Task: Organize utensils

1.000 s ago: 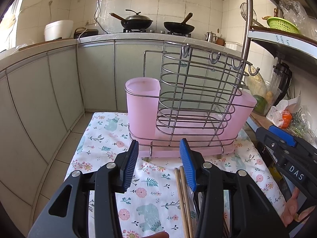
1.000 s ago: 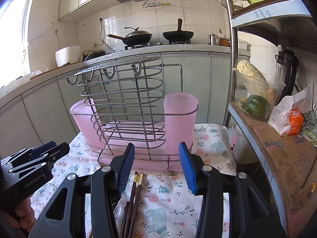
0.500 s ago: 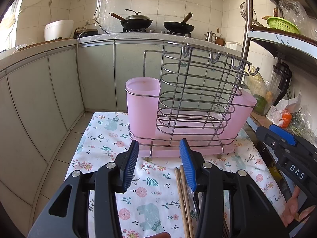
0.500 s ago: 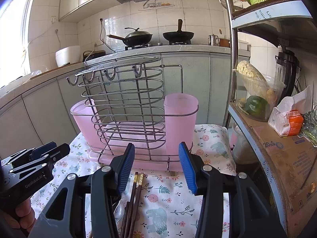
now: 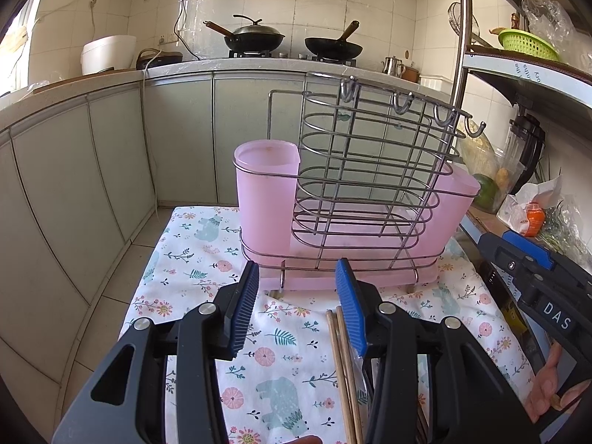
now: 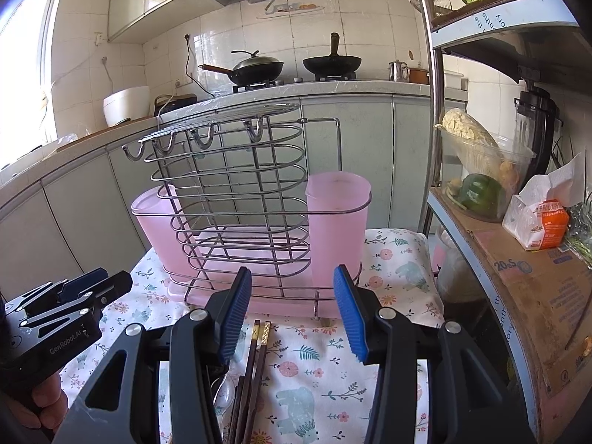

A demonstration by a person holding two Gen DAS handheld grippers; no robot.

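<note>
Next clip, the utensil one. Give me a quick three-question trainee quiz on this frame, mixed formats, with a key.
1. True or false: the left claw is shut on the chopsticks.
2. Multiple choice: where do the chopsticks lie? A) in a pink cup B) on the floral cloth in front of the wire rack C) on the hooks
3. Fill in: both pink cups stand ____ of utensils, as far as their rims show.

Key: 1 false, both the left claw and the right claw are open and hold nothing; 2 B; 3 empty.
</note>
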